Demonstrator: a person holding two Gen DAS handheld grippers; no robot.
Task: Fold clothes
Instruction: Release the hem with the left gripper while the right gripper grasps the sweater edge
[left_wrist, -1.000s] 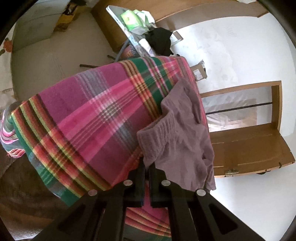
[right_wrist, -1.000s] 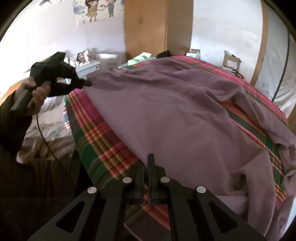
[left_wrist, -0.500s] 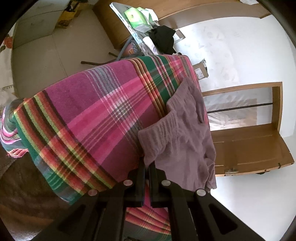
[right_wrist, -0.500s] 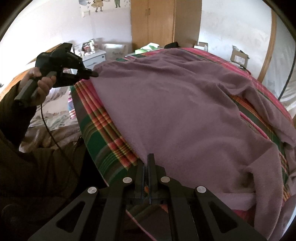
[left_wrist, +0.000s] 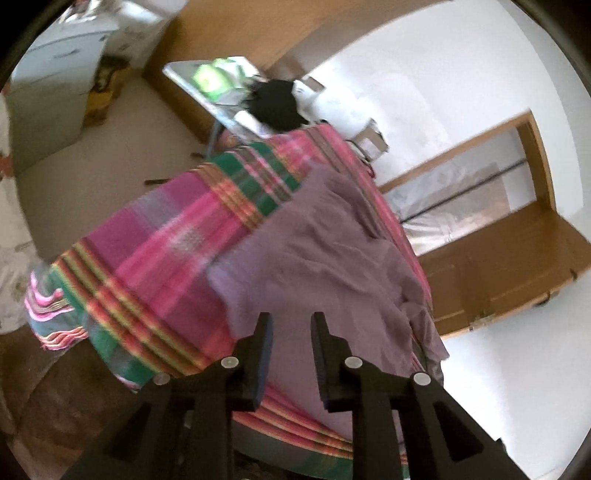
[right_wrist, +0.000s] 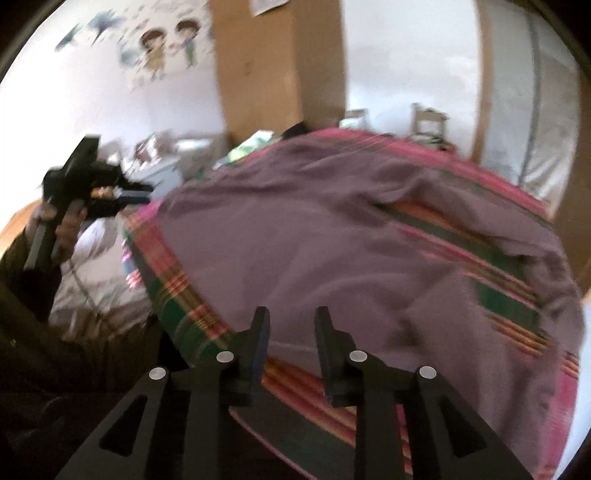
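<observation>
A: The left hand-held gripper (left_wrist: 290, 323) is matte black all over, two flat tapered fingers (left_wrist: 263, 347) on angular arms pierced by triangular cut-outs.

B: With round silver screw heads (left_wrist: 228, 363), four across the near edge. The right hand-held gripper (right_wrist: 291, 317) has the same build, the same four silver screws (right_wrist: 358, 356) and a bluish tint on the fingers' inner faces.

A: Seen from the right wrist camera, the left one is a black pistol-shaped body with a long straight handle.

B: The person's left hand (right_wrist: 62, 225) comes out of a dark sleeve (right_wrist: 22, 291), with a thin dark cable (right_wrist: 86, 295) near it.
</observation>
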